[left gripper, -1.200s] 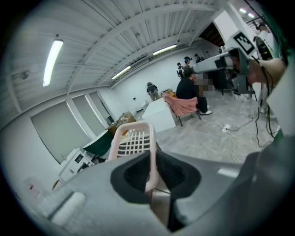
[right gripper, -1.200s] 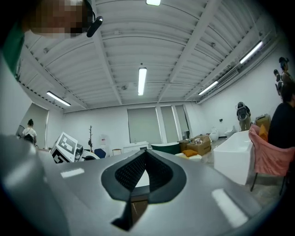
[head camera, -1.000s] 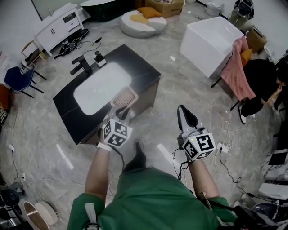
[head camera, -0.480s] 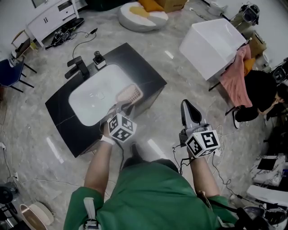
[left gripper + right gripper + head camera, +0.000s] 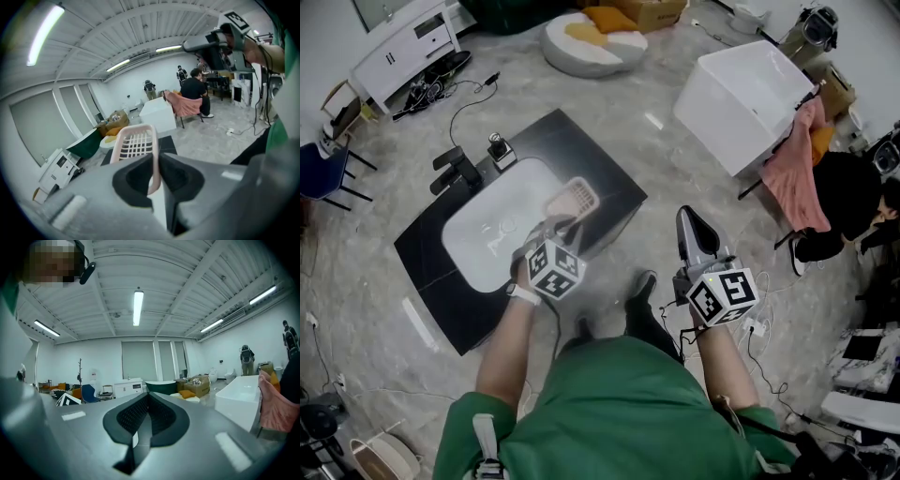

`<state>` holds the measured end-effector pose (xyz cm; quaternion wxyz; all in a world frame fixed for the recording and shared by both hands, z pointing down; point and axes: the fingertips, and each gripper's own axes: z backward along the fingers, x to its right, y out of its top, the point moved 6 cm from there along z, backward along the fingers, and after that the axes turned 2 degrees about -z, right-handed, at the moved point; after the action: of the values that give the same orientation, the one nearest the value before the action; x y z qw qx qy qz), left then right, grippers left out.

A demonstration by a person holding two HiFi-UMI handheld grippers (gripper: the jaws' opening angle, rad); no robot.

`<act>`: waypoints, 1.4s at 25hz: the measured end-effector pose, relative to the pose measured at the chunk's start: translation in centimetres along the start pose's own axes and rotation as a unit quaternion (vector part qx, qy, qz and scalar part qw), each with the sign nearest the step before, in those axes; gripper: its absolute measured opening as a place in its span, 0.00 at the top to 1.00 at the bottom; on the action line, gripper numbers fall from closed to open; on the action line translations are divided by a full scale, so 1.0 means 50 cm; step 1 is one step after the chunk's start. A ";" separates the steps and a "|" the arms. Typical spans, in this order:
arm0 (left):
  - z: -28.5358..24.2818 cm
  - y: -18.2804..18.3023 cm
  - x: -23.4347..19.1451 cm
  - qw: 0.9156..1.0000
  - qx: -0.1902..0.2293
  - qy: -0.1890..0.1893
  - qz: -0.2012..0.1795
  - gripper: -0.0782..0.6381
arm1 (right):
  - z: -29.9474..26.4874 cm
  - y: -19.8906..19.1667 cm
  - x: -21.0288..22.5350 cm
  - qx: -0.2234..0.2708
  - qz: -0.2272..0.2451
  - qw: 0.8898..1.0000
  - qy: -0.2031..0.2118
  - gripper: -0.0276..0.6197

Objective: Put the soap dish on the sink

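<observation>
Soap dish, pinched in left gripper fingers, has shifted over the sink counter; right gripper fingers stay closed.

Head view: high above the sink, facing steeply down; sink lies ahead-left.
Left gripper view: at the sink's near edge, facing roughly level across it toward the white tub.
Right gripper view: right of the sink, tilted up at the ceiling.
All three views share the tub.
</observation>
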<state>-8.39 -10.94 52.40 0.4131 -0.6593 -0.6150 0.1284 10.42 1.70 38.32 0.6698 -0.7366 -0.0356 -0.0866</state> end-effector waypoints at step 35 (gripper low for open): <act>-0.603 0.000 -0.205 0.977 -0.210 -0.035 0.025 0.83 | -0.478 -0.032 0.522 -0.093 -0.065 0.986 0.124 0.96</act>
<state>9.88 -32.02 67.79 0.2403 -0.7413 -0.6260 0.0299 33.91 -23.54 46.56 0.5903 -0.7755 0.0079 -0.2238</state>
